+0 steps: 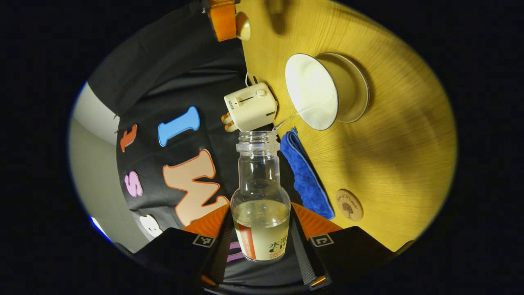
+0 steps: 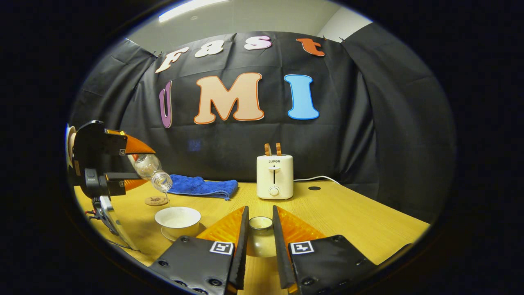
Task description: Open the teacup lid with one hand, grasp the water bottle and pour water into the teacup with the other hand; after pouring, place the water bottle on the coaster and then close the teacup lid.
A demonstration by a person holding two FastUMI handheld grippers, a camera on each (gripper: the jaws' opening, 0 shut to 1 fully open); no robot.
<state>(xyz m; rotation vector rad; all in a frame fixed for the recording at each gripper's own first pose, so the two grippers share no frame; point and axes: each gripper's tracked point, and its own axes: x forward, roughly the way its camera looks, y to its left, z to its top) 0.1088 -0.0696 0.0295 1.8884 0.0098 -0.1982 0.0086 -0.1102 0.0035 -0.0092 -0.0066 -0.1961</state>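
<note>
Right claw (image 2: 260,237) clamps teacup lid (image 2: 260,235) above table (image 2: 348,213). Left claw (image 2: 123,166) tilts water bottle (image 2: 152,169) over open teacup (image 2: 178,221), coaster (image 2: 156,200) behind.

Coaster (image 1: 349,205) print too small

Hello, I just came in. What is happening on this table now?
The left gripper holds the water bottle, tilted mouth down over the open teacup, and a thin stream of water runs into it. The right gripper holds the teacup lid off to the side, above the table. The coaster waits bare behind the cup, near a blue cloth and a toaster.
</note>
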